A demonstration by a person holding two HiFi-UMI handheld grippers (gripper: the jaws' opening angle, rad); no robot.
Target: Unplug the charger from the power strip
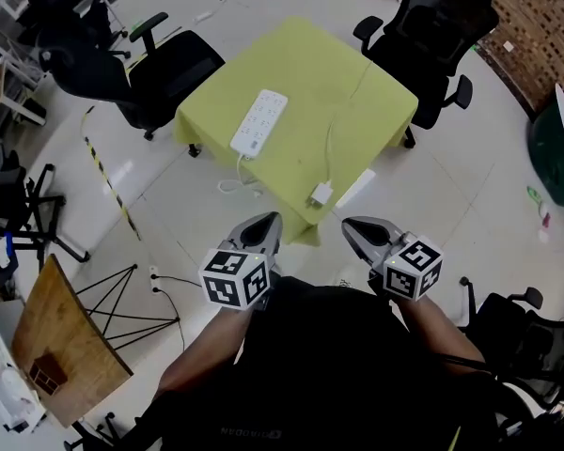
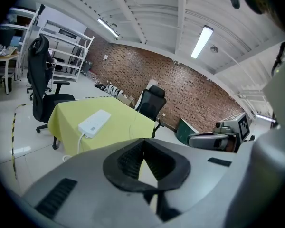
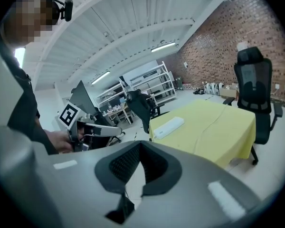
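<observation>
Left tongs (image 1: 268, 222), right tongs (image 1: 352, 225): closed, empty

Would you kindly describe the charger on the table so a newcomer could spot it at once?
Find the yellow-green table in the middle of the floor. Near its closest corner lies the charger, a small white block with a thin cable, far shorter than the long white power strip farther back.

The power strip (image 1: 259, 120) is lying on the table's (image 1: 357, 111) left half; the charger (image 1: 321, 194) is sitting at its near edge.
</observation>
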